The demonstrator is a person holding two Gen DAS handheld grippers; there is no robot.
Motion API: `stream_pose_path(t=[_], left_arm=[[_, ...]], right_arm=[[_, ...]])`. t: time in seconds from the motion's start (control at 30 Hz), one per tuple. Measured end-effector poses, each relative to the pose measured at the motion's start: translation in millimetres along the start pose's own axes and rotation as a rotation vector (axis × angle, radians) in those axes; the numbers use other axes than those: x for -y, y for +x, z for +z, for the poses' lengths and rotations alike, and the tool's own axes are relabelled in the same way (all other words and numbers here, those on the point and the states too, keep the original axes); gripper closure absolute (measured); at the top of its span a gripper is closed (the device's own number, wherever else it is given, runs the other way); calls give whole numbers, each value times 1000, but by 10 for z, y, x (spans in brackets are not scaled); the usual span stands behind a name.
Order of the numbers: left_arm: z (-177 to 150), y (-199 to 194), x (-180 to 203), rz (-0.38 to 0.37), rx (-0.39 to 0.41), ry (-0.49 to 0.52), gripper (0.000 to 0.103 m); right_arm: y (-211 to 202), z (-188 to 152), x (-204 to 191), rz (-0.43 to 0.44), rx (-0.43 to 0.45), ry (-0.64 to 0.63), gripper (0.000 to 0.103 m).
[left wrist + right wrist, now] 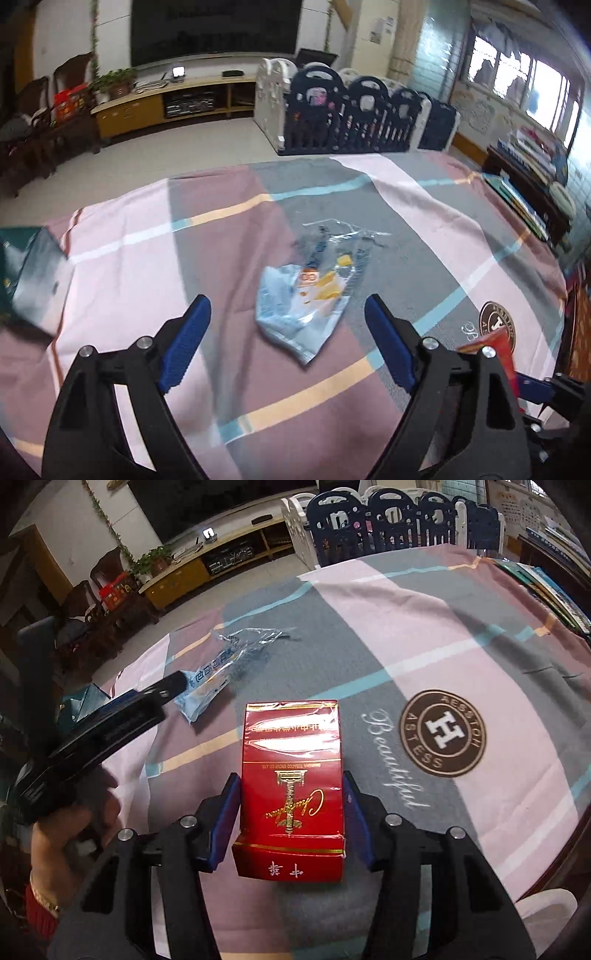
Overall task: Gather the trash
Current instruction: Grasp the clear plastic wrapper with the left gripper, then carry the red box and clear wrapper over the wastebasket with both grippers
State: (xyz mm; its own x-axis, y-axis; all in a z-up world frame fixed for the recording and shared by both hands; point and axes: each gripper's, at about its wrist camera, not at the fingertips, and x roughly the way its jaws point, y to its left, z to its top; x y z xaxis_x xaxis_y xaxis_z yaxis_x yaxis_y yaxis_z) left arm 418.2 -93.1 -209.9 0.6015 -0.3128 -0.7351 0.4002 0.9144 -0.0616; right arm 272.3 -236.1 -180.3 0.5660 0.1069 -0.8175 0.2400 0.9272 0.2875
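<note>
Red cigarette pack (pixel 291 794) clamped in right gripper (pixel 291 812), left gripper (pixel 288 321) spread before plastic wrapper (pixel 306 291)

A red cigarette pack (pixel 291 794) with gold lettering and a glossy film wrap is held flat between the right gripper's (pixel 291 812) blue pads, its hinged lid open at the near end, above the table's (pixel 461 646) near edge. A crumpled light-blue and clear plastic wrapper (pixel 306 295) with orange print lies flat toward the middle of the table, well clear of its edges, left of the pack.
</note>
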Motion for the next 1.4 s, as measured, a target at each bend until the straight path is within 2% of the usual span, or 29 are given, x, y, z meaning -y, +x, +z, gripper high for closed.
stream_pose_path(t=[0.07, 0.1, 0.13, 0.2, 0.27, 0.3, 0.4, 0.5, 0.63, 0.7, 0.87, 1.03, 1.27, 1.4], left_arm=[[9, 221, 238, 19, -52, 84, 20], [-13, 314, 316, 14, -84, 114, 39], [-37, 396, 358, 11, -123, 135, 47], [-82, 439, 381, 55, -127, 161, 79], [-79, 363, 296, 32, -115, 119, 92], [-95, 273, 232, 27, -100, 81, 94], [-223, -66, 107, 33, -61, 8, 96], [-367, -582, 63, 43, 12, -44, 96], [-866, -1445, 1, 110, 79, -162, 96], [-1145, -1819, -10, 116, 75, -219, 96], [-1498, -2458, 91, 115, 60, -171, 96], [-1617, -2991, 335, 57, 109, -139, 96], [-1684, -3402, 901, -90, 147, -57, 96], [-1730, -3416, 1195, -178, 120, -21, 96]], right_arm=[[-36, -31, 35, -13, -5, -7, 49], [-51, -47, 57, -23, -6, -12, 49], [-52, -63, 61, -26, -7, -13, 49], [-56, -94, 69, -15, -7, -5, 49], [-58, -129, 66, 4, -8, 10, 49], [-71, -153, 63, 11, -8, 15, 49], [-203, -240, 65, 34, 0, 27, 49], [-397, -329, 26, 48, 19, 20, 49], [-691, -472, -22, 49, 41, -13, 49], [-863, -556, -49, 48, 52, -42, 49], [-1329, -799, 20, 49, 84, -74, 49], [-1776, -1039, 260, 23, 111, -53, 49], [-2326, -1339, 687, -42, 156, -19, 49], [-2469, -1491, 959, -60, 150, 10, 49]])
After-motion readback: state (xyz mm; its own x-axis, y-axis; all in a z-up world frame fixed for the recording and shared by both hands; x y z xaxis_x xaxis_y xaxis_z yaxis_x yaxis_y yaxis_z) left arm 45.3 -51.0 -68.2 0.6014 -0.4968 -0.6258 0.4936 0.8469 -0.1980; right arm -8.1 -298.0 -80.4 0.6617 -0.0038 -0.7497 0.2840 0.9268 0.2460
